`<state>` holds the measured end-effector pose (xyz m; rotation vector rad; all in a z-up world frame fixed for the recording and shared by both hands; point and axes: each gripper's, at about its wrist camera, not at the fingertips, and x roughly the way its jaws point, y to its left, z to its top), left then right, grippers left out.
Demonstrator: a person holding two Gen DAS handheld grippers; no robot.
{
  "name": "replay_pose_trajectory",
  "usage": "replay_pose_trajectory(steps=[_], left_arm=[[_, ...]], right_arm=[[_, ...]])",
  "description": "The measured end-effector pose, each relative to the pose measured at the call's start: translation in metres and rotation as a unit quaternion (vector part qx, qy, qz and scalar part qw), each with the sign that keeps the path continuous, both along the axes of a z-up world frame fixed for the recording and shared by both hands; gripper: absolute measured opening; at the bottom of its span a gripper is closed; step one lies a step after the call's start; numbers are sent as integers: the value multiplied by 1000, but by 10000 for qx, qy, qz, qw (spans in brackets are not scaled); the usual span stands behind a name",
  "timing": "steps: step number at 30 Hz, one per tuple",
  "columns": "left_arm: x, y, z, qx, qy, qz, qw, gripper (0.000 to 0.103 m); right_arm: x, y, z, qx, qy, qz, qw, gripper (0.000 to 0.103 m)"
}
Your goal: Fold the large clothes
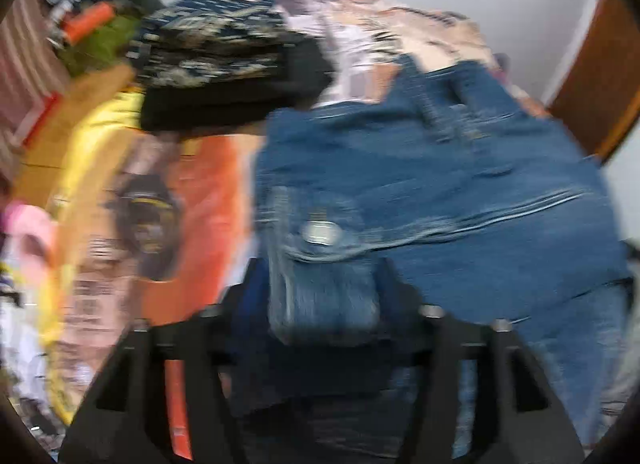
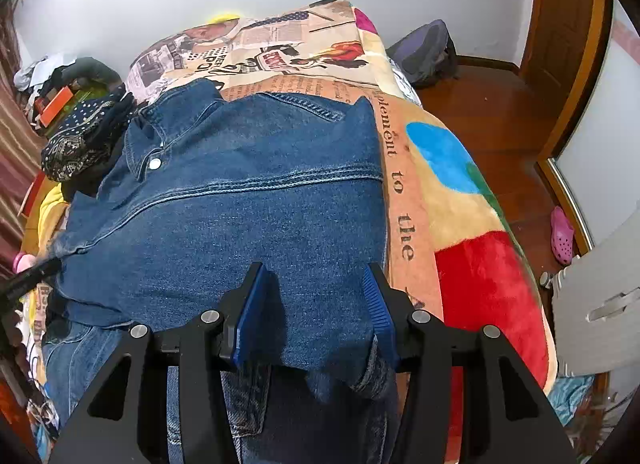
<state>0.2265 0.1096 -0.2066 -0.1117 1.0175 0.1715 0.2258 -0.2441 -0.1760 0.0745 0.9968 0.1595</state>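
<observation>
A blue denim jacket (image 2: 240, 200) lies partly folded on a bed, collar to the far left, a sleeve hanging over the near edge. My right gripper (image 2: 316, 304) hovers over its near hem with jaws wide apart and nothing between the blue pads (image 2: 250, 316). In the blurred left wrist view the jacket (image 1: 440, 184) fills the right half. My left gripper (image 1: 324, 304) is shut on a buttoned denim cuff (image 1: 320, 264), held between its fingers. The left gripper's black body shows at the left edge of the right wrist view (image 2: 28, 276).
A colourful printed blanket (image 2: 460, 192) covers the bed. A stack of folded dark patterned clothes (image 2: 84, 136) sits at the far left, beside a yellow garment (image 1: 96, 144). A wooden floor (image 2: 500, 112), a backpack (image 2: 424, 52) and a pink shoe (image 2: 561, 234) lie to the right.
</observation>
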Motion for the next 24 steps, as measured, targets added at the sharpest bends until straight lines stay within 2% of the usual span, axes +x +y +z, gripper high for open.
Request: replay_pose_trajectory(steps=[2, 6, 10, 15, 20, 24], left_arm=[[-7, 4, -7, 26, 6, -25, 10000, 71], [-14, 8, -10, -159, 70, -201, 9996, 72], [-9, 10, 3, -217, 127, -329, 9991, 72], [7, 26, 24, -339, -89, -261, 9990, 72], [29, 56, 35, -725, -175, -42, 9972, 72], [47, 77, 27, -1231, -9, 59, 9924, 72]], right_arm=[[0, 0, 0, 30, 0, -6, 10000, 46], [3, -2, 0, 136, 43, -3, 9999, 47], [7, -6, 4, 281, 80, 15, 9996, 47], [17, -14, 19, 347, -71, 34, 9994, 47], [35, -25, 33, 455, -204, 7, 9988, 47], [51, -33, 32, 580, -167, -18, 9982, 47]])
